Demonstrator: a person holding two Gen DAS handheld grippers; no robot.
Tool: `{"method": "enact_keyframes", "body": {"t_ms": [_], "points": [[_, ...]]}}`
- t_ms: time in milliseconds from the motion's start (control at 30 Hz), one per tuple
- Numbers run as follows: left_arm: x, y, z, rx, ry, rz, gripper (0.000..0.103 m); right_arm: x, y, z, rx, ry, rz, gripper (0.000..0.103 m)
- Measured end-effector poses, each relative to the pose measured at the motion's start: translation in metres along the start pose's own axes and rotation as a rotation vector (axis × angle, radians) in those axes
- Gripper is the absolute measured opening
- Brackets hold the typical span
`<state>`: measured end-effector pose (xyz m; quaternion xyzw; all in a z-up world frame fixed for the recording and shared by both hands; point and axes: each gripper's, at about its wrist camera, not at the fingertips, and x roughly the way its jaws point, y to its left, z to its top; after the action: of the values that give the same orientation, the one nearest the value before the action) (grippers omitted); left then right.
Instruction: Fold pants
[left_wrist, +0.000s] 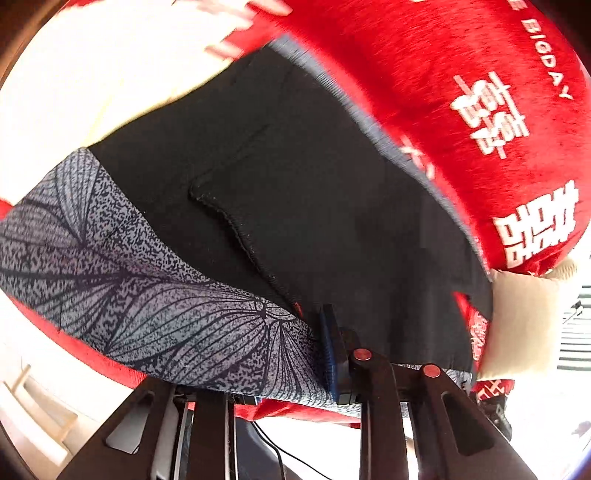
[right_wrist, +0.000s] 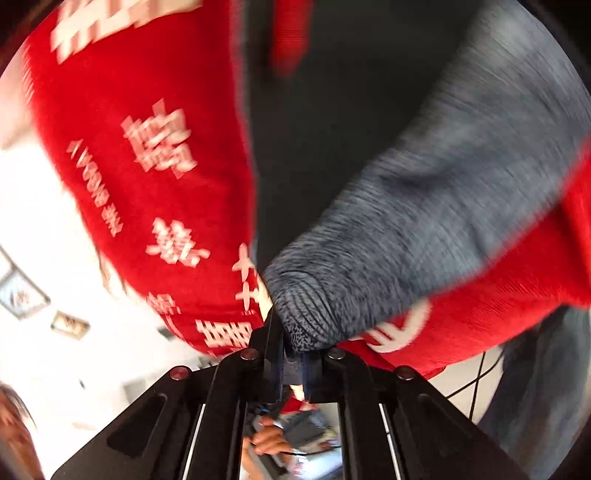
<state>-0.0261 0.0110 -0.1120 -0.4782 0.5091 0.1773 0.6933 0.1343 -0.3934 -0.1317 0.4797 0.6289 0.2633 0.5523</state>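
Left gripper (left_wrist: 325, 354): we have it clamped on the edge of the black pants with grey leaf-print panels (left_wrist: 295, 192), the blue pad pressing the cloth where the printed panel meets the black.
Right gripper (right_wrist: 291, 354): we see its jaws drawn together on a bunched fold of the grey ribbed cloth, most likely the waistband end; the pinch sits right at the finger roots.
Where the pants are: spread over the red plush cover with white printed characters (left_wrist: 461, 92), with both pinched edges raised off it. We cannot tell whether the cover lies on a bed or a sofa.
Step in hand: we judge this the start of a fold, both edges gripped and ready to be carried across.
Next move: it calls for moving both grippers together, level with each other, so the lifted edge lands square on the far edge; then letting go only once the cloth lies flat.
Look of the pants: black knit body with a stitched pocket seam (left_wrist: 236, 225), speckled grey leaf panel to the left, grey ribbed band along the upper right edge. The cloth looks soft and limp, so we expect sagging between the two grips.
Beside: a cream cushion (left_wrist: 517, 325) lies at the right edge, just beside the pants.
Blur: the right view is smeared, so fine detail there is unsure.
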Motion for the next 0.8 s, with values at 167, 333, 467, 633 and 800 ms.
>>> {"method": "enact_keyframes", "body": {"t_ms": [167,333,467,633,800], "points": [[-0.027,-0.037,0.035,0.028,-0.008,-0.013,0.026,-0.003,0.084,0.036,-0.206,0.039,-0.107,0.008],[-0.025,-0.061,0.087,0.056,-0.012,-0.017,0.026,0.026,0.128,0.092,-0.289,0.059,-0.220,0.008],[0.001,-0.074,0.140,0.125,-0.054,0.031,0.026,0.071,0.152,0.137,-0.364,0.042,-0.290,0.008],[0.058,-0.069,0.197,0.132,-0.043,0.094,0.026,0.126,0.141,0.187,-0.378,0.047,-0.440,0.008],[0.099,-0.062,0.221,0.150,0.009,0.126,0.029,0.167,0.116,0.218,-0.371,0.035,-0.569,0.012]]}}
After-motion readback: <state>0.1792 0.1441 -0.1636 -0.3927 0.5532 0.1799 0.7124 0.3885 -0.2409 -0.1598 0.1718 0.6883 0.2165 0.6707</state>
